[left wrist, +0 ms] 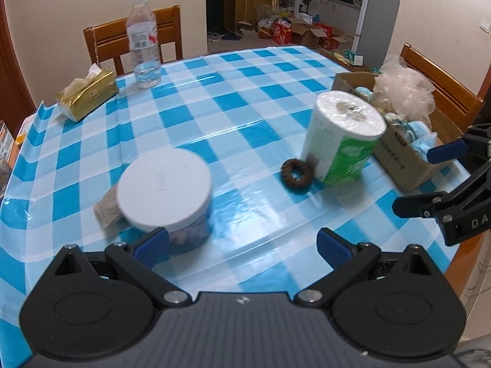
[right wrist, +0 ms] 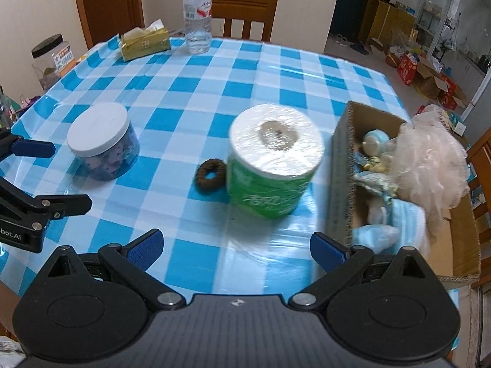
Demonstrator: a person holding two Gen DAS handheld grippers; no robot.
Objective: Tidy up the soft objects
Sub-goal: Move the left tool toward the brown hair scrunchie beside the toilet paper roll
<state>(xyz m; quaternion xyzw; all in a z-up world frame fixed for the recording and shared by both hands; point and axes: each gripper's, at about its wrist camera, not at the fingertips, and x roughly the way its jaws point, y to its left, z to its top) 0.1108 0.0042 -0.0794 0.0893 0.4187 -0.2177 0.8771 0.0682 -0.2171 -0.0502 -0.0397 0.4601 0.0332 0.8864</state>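
Near the table's (right wrist: 276, 70) right edge, next to the cardboard box (right wrist: 340, 165) already stuffed with soft stuff: toilet roll (right wrist: 273, 162) standing upright, long axis vertical, core hole pointing up, brown scrunchie (right wrist: 211, 174) flat against its left side. Probably parked there for a short hop into the box. Both left gripper (left wrist: 242, 245) and right gripper (right wrist: 236, 245) spread wide, holding nothing.

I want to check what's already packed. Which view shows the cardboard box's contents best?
The right wrist view: it looks down into the cardboard box, showing the mesh pouf and blue cloths. The left wrist view shows the box mostly side-on, partly behind the paper roll.
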